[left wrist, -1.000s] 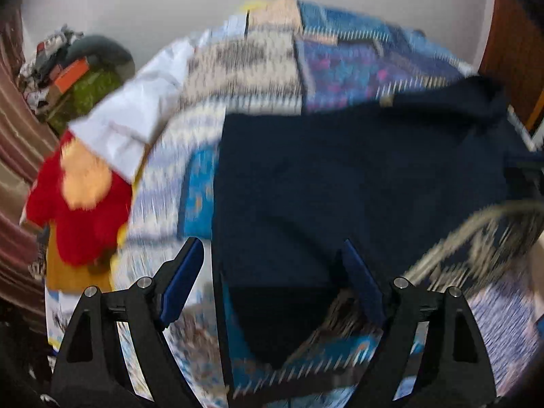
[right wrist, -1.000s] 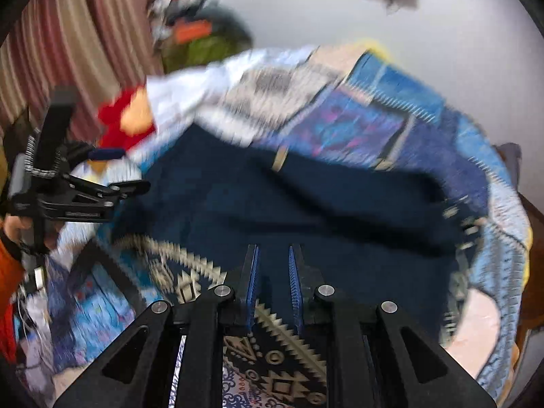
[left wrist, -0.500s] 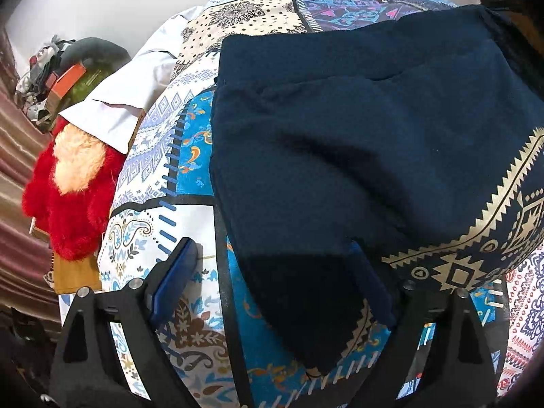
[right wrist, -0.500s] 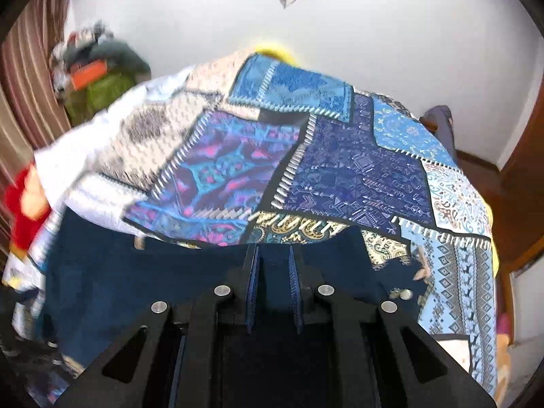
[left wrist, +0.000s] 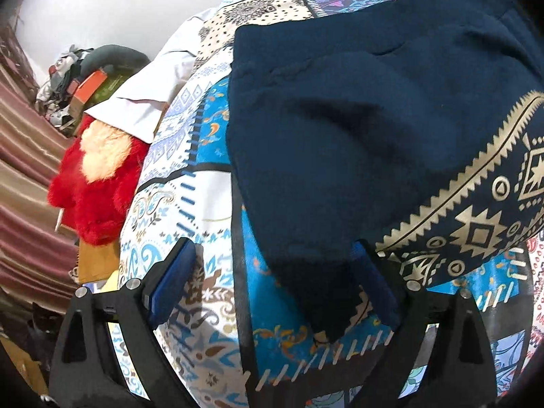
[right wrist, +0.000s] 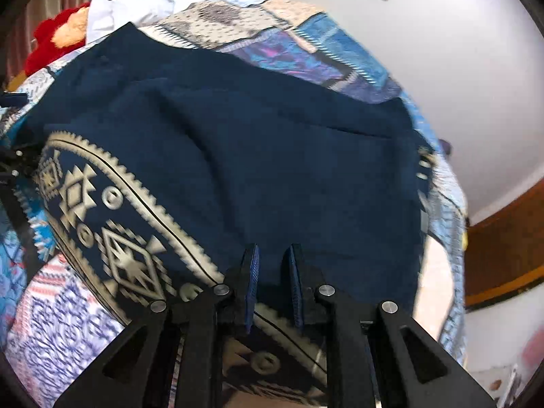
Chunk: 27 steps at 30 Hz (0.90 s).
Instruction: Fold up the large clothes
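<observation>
1. One bed (left wrist: 190, 204) fills both views, covered by a patchwork bedspread (right wrist: 217, 23) in blue, white and purple blocks.
2. Across the bedspread lies the navy garment (left wrist: 340, 129), folded over on itself; in the left wrist view it spreads from the centre out to 2 o'clock, and a band of pale geometric print (left wrist: 476, 231) runs along its edge at 4 o'clock.
3. Beside the bed at 9 o'clock in the left wrist view sits a red plush toy (left wrist: 95, 190), touching a white pillow (left wrist: 146, 102) at 10 o'clock.
4. Left gripper (left wrist: 272, 278): its fingers stand wide and are opening; a dark corner of the garment hangs between them, with neither blue pad pressing on it.
5. Right gripper (right wrist: 272, 272): its fingers are narrow, nearly together, and pinch a fold of the navy garment at its printed edge, at 6 o'clock in the right wrist view.
</observation>
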Each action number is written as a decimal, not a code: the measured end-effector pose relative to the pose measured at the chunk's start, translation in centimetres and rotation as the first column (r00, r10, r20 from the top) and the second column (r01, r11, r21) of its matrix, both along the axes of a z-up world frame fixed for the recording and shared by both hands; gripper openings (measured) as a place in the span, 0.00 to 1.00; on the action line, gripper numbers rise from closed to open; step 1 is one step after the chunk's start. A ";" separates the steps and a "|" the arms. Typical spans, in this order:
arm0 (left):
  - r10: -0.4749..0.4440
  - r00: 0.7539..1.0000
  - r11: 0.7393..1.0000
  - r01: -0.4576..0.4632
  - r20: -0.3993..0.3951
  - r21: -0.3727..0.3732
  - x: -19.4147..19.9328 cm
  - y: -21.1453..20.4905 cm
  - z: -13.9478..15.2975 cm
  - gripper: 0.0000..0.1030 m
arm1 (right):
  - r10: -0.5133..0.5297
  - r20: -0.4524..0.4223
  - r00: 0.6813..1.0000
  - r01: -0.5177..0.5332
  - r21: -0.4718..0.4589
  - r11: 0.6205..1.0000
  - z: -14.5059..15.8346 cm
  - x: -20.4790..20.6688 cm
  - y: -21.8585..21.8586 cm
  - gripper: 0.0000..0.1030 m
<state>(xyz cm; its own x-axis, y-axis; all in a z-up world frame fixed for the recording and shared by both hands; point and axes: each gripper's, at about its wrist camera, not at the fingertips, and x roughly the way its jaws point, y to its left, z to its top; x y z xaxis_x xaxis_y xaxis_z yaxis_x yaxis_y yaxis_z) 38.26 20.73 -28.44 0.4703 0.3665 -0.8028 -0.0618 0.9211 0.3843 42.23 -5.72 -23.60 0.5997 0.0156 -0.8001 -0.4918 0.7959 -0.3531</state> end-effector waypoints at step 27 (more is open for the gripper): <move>0.260 0.963 0.777 -0.163 0.074 -0.609 -8.1 4.6 7.4 0.94 | -0.150 -0.186 0.971 0.221 0.467 0.856 9.1 -2.6 -13.3 0.97</move>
<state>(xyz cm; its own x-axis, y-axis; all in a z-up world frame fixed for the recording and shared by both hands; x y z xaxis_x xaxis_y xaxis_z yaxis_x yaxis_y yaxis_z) 30.14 25.35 -21.04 0.5664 -0.0537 -0.8224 -0.2926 0.9198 -0.2616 39.61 -18.98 -14.48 0.5144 0.3194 -0.7959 -0.3329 0.9297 0.1579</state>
